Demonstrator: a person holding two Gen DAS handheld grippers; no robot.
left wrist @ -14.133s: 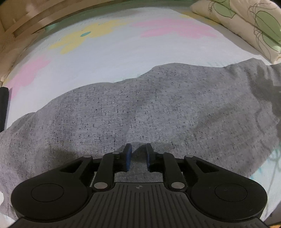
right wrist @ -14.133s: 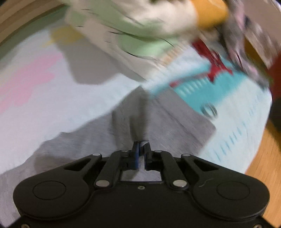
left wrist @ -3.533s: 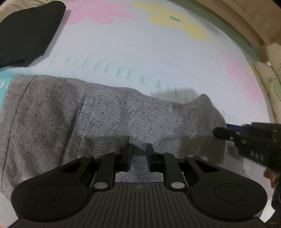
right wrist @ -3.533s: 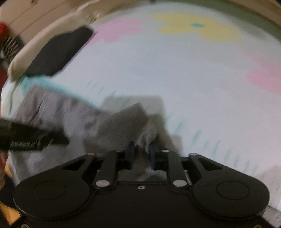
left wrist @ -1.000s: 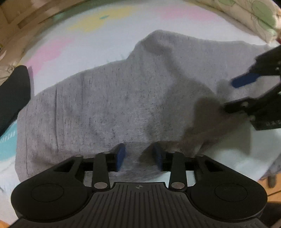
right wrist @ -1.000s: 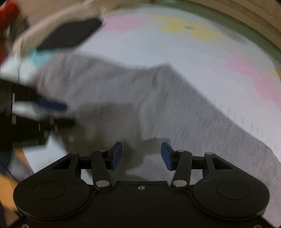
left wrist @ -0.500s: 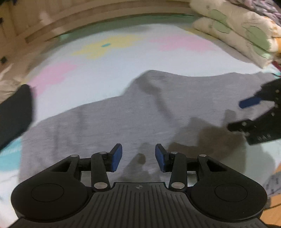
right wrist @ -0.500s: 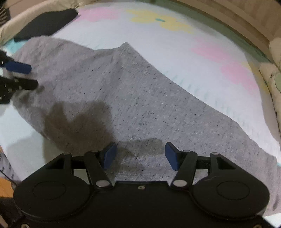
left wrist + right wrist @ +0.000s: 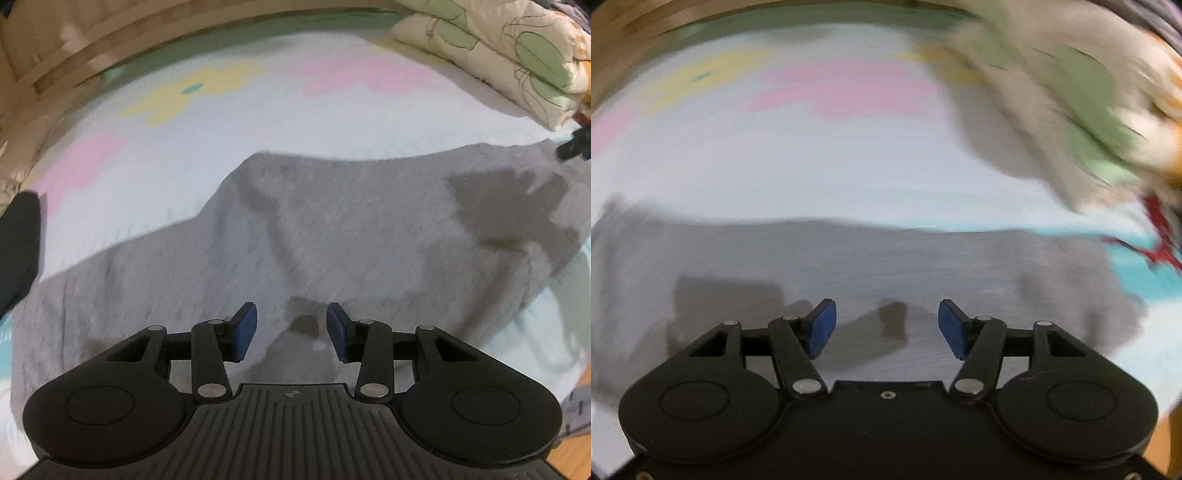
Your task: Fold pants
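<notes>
The grey pants [image 9: 332,236] lie spread flat across the bed [image 9: 332,122], their far edge rising to a soft peak left of centre. Beyond that edge the flowered sheet is bare up to the folded quilt [image 9: 517,48] at the right. A black garment [image 9: 18,243] sits past the left edge. The left claw [image 9: 291,328] hangs parted and empty above the cloth; the right claw [image 9: 886,325], also empty, gapes wider.
</notes>
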